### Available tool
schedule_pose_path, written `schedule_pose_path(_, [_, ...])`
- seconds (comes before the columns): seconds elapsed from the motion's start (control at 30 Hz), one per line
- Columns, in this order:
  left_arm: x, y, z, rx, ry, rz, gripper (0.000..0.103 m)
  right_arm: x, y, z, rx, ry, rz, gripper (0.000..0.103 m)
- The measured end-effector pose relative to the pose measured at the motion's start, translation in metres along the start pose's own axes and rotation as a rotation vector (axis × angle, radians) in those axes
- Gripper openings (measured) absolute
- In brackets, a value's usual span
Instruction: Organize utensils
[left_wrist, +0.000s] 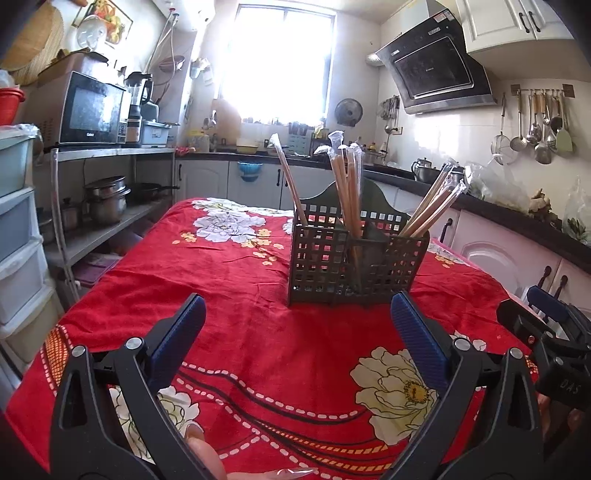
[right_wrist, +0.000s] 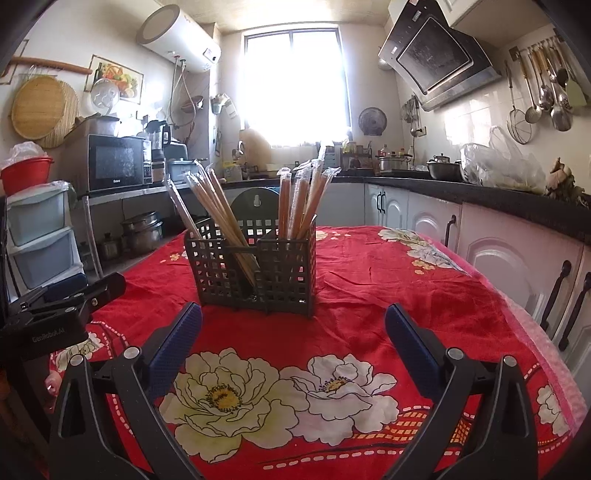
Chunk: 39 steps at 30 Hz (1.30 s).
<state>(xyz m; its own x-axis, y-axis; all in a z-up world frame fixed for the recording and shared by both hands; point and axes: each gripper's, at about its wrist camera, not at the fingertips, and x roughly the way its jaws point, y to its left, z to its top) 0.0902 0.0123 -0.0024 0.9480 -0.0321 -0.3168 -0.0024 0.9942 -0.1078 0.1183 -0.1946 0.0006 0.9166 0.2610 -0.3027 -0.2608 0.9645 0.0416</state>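
A dark grid-walled utensil holder (left_wrist: 354, 266) (right_wrist: 255, 267) stands on the red flowered tablecloth (left_wrist: 240, 288) (right_wrist: 369, 280), a short way beyond both grippers. Several plastic-wrapped wooden chopsticks (left_wrist: 345, 181) (right_wrist: 299, 199) lean upright in its compartments. My left gripper (left_wrist: 297, 306) is open above the cloth, nothing between its blue pads (left_wrist: 184, 328). My right gripper (right_wrist: 293, 317) is also open and empty, just short of the holder. The right gripper's body (left_wrist: 546, 332) shows at the right edge of the left wrist view, and the left gripper's body (right_wrist: 66, 306) at the left edge of the right wrist view.
A metal shelf with a microwave (left_wrist: 92, 110) and pots (left_wrist: 107, 199) stands left of the table, next to plastic drawers (left_wrist: 18, 229). White cabinets (right_wrist: 498, 251) with a dark counter run along the right. Ladles (left_wrist: 535, 125) hang on the wall.
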Motion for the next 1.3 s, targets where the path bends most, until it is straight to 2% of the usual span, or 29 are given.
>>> schedule_pose_path(1.3, [-0.0025, -0.0024, -0.0005, 0.006, -0.011, -0.003, 0.092, -0.0012, 0.0024, -0.0031, 0.004, 0.007, -0.005, 0.097])
